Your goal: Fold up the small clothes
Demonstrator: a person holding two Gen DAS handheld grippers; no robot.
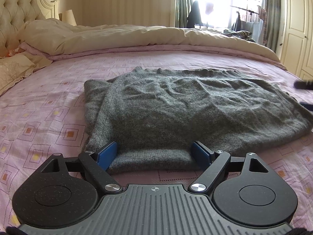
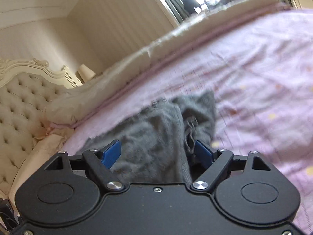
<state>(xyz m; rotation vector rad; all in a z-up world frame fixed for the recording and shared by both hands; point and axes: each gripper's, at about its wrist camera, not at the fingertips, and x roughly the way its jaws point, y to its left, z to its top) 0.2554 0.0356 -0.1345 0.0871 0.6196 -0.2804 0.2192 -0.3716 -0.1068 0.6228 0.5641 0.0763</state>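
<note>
A grey sweater lies partly folded on a pink bedsheet (patterned with squares), both the left gripper and right gripper spread wide around its near edge.

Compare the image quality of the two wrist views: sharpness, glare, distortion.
Left wrist view: sharp on the grey sweater and pink bedsheet; the window is blown out white; fisheye bends the bed's far edge. Right wrist view: tilted and motion-blurred, the sweater and sheet smeared; the gripper body is crisp.
</note>
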